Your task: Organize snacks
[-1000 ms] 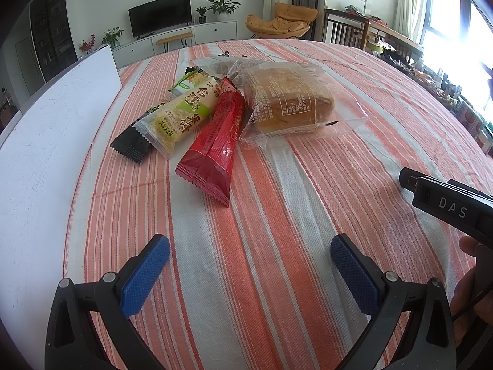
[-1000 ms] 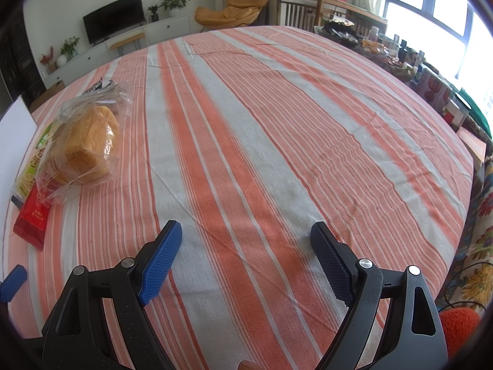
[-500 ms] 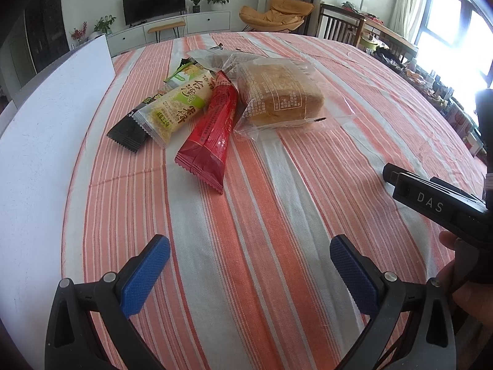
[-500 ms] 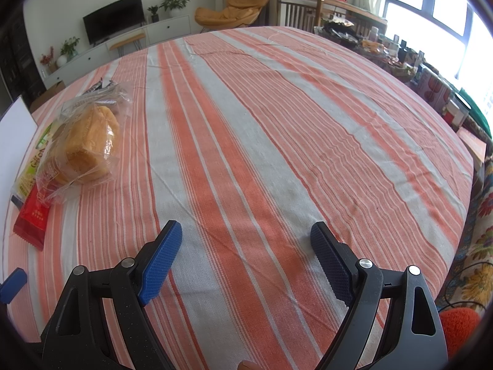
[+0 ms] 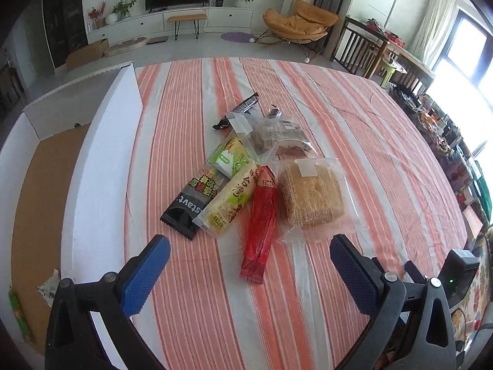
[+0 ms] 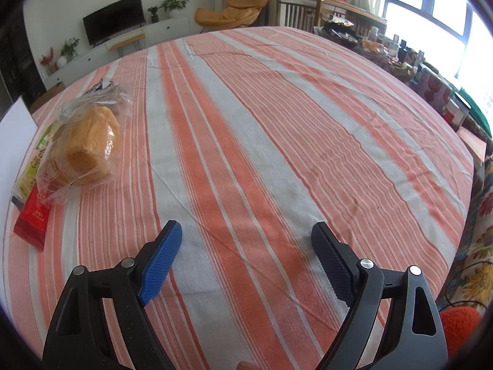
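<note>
A pile of snacks lies on the striped tablecloth (image 5: 354,129): a red stick packet (image 5: 260,225), a yellow-green rice cracker packet (image 5: 229,205), a black packet (image 5: 191,205), a green-white packet (image 5: 229,158), a clear-wrapped bread (image 5: 311,197), a clear-wrapped brown cake (image 5: 277,135) and a dark bar (image 5: 243,106). My left gripper (image 5: 249,274) is open and empty, above the cloth just in front of the red packet. My right gripper (image 6: 246,256) is open and empty over bare cloth, right of the bread (image 6: 83,148) and the red packet (image 6: 32,219).
A white open box (image 5: 92,166) with a brown cardboard floor (image 5: 40,203) stands left of the snacks; a few small wrappers lie in its near corner. The table's right edge borders cluttered shelves. A TV, an orange chair and a dining table stand behind.
My left gripper has risen and tilted down, so the snack pile and the box interior now show from above. My right gripper has not moved.
</note>
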Motion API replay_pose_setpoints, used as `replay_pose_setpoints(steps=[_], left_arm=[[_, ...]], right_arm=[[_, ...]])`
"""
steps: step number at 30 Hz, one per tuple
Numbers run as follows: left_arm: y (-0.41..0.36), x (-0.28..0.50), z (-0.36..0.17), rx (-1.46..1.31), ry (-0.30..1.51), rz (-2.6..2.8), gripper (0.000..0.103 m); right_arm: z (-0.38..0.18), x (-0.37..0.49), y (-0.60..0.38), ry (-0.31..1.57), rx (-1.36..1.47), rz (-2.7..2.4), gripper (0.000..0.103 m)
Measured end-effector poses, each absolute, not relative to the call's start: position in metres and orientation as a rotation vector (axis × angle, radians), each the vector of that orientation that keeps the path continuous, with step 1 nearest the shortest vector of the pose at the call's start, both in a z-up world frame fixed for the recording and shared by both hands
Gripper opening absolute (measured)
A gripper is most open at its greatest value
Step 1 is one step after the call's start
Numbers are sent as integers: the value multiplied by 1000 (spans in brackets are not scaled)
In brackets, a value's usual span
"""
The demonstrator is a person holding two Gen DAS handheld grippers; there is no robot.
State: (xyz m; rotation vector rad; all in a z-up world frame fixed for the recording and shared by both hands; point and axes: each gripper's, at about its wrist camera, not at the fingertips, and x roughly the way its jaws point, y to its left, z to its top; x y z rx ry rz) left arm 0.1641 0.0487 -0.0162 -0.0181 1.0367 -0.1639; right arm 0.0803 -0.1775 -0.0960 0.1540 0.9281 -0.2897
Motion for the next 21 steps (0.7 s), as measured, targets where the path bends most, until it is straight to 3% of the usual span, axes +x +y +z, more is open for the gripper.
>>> replay_pose_setpoints(steps=[3, 8, 10, 11, 15, 18, 21], left_arm=[[37, 195, -38, 168, 1085, -83, 77], [19, 228, -76, 318, 1119, -110, 75], [16, 234, -88, 337, 1130, -113, 58], [16, 235, -95, 313, 1167, -134, 31], [11, 213, -95, 221, 1180, -199, 24], [9, 182, -84, 35, 1202, -348, 23], [20, 151, -79, 17, 1163, -313, 24]], right_arm=[[-96, 80, -178, 928, 154, -289, 89], [-96, 80, -177, 928, 154, -290, 89], [-96, 80, -177, 928, 154, -290, 89], [-96, 80, -177, 928, 154, -289, 89], [-96, 80, -177, 928, 154, -290, 89], [-96, 81, -176, 929, 153, -290, 89], [-96, 81, -175, 929, 154, -288, 89]])
